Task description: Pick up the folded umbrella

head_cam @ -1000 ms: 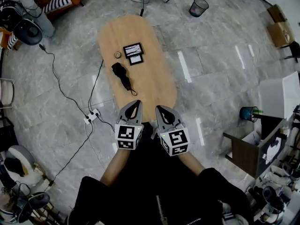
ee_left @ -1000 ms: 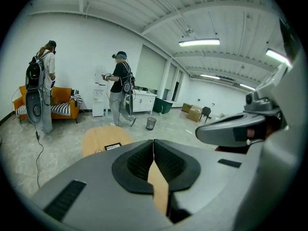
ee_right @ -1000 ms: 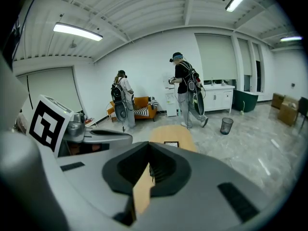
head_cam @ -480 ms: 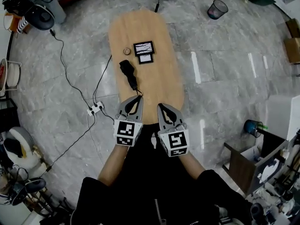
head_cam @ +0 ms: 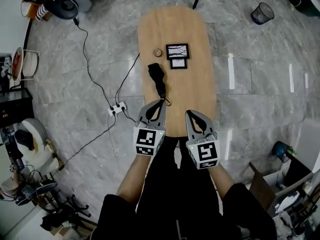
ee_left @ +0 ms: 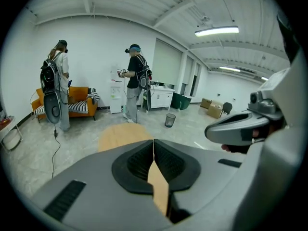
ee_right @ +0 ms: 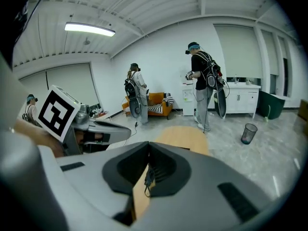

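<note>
The folded black umbrella [head_cam: 157, 78] lies on the left side of the oval wooden table [head_cam: 200, 91], its wrist strap [head_cam: 165, 102] trailing toward me. My left gripper [head_cam: 160, 102] is shut and empty, its tip just short of the strap at the table's near end. To its right, my right gripper [head_cam: 190, 112] is shut with nothing held, over the table's near edge. In the left gripper view the left gripper's [ee_left: 153, 141] jaws meet, with only tabletop showing below. Through the right gripper's [ee_right: 148, 144] shut jaws a dark strap [ee_right: 149, 176] shows.
Two small picture frames [head_cam: 177, 50] and a small ring [head_cam: 157, 52] lie on the table beyond the umbrella. A power strip [head_cam: 118, 107] with cables lies on the floor left of the table. A bin [head_cam: 263, 13] stands far right. People [ee_left: 134, 81] stand near an orange sofa [ee_left: 79, 105].
Both grippers have moved forward and down toward the table's near end, side by side. The left gripper's tip now sits close to the umbrella's strap. Both stay shut.
</note>
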Tool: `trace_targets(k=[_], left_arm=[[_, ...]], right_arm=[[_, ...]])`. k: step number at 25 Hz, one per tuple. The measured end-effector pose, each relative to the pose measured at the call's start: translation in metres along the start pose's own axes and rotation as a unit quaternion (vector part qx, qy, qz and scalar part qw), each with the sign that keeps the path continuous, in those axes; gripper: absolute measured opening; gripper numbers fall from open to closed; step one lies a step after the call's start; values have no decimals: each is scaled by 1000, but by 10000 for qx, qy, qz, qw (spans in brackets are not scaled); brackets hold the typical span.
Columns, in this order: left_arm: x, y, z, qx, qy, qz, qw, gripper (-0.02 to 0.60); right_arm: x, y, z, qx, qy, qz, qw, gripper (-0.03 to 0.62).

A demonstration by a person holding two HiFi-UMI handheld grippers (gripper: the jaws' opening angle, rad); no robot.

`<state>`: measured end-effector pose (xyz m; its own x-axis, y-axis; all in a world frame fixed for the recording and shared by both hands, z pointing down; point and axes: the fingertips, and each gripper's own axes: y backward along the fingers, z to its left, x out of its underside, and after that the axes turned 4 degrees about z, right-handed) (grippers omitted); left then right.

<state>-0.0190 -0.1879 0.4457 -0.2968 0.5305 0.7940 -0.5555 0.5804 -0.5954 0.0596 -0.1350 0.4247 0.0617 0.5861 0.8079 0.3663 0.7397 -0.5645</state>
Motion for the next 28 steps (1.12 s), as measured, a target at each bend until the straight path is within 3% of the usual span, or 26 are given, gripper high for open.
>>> trace_targets(k=[3,10,13,28], left_arm=[[1,-11,8,-158,110,-55,9998,17],[7,-27,42,-724,421,-255,9962,260],[14,-34,51,-867,602,-277,9940,319],[69,-88,84,-894,1207,79,9886,330]], right_arm=[[5,-13,-6,-90,-8,91,9999,11],[18,-35,-2,-315,38,386,9987,11],[23,-42,-3,-391,38,496,9980,11],[42,-67,-19,-306,-13,702,9971,11]])
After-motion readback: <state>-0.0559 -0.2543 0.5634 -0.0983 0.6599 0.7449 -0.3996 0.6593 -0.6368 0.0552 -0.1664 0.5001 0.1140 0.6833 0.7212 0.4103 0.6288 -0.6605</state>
